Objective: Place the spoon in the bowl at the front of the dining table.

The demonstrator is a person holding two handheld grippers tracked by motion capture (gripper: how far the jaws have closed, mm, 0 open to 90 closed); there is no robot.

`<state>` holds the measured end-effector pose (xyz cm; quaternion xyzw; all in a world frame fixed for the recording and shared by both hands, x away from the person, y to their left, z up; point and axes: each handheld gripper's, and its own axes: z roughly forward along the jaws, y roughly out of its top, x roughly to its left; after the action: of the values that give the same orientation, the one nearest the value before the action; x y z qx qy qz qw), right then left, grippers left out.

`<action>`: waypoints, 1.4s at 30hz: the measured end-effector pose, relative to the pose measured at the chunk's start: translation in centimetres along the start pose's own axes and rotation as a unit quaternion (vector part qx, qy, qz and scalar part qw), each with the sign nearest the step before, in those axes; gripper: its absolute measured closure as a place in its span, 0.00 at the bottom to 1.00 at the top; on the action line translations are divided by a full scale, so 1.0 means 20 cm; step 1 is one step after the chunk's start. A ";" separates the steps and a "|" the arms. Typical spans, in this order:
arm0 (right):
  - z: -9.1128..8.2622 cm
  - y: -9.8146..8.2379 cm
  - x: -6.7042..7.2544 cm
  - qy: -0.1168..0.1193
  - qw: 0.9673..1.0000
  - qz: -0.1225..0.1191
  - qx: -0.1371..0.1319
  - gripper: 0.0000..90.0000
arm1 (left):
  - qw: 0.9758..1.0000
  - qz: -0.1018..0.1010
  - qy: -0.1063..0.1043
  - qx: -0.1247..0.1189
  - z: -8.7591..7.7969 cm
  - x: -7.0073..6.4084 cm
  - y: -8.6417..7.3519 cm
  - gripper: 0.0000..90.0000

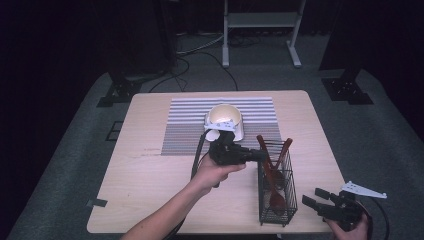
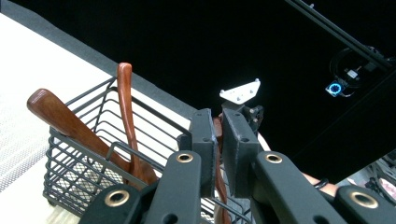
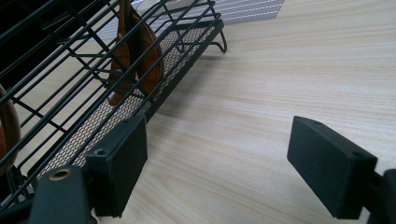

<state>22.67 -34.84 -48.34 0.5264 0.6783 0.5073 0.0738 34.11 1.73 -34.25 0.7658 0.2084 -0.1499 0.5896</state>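
Left gripper [image 1: 260,155] is clamped on a wooden spoon's handle [image 2: 217,154], up at the far end of the wire basket [image 1: 292,202] near the table's right-front. Between the pads you see only a sliver of brown handle. Two more spoons [image 2: 70,126] lean in the basket, bowls down. Right gripper [image 1: 316,198] rests low just right of the basket, jaws wide apart, nothing in them.

Handling, my guess: spoon's light and stiff, not fragile — but the finish looks smooth, so it could twist or slip w/ a grip that narrow. Best hold is mid-handle, square across. Basket looks light too — may tip or drag as the spoon lifts.
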 end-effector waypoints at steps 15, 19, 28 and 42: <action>0.00 0.00 0.00 0.000 1.000 0.001 0.000 0.21 | 1.000 -0.015 -0.014 -0.012 -0.01 0.00 0.02 0.93; 0.00 0.00 0.00 -0.001 1.000 0.000 0.000 0.21 | 0.999 -0.020 -0.017 -0.020 -0.03 0.00 0.03 0.93; 0.00 0.00 0.00 -0.001 1.000 0.001 0.000 0.21 | 0.999 -0.028 -0.020 -0.037 -0.06 0.00 0.05 0.93; 0.00 0.00 0.00 -0.001 1.000 0.001 0.001 0.21 | 0.997 -0.044 -0.021 -0.065 -0.14 0.02 0.10 0.93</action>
<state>22.65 -34.86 -48.35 0.5280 0.6778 0.5063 0.0739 35.43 4.02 -32.04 0.7127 0.2390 -0.1781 0.6350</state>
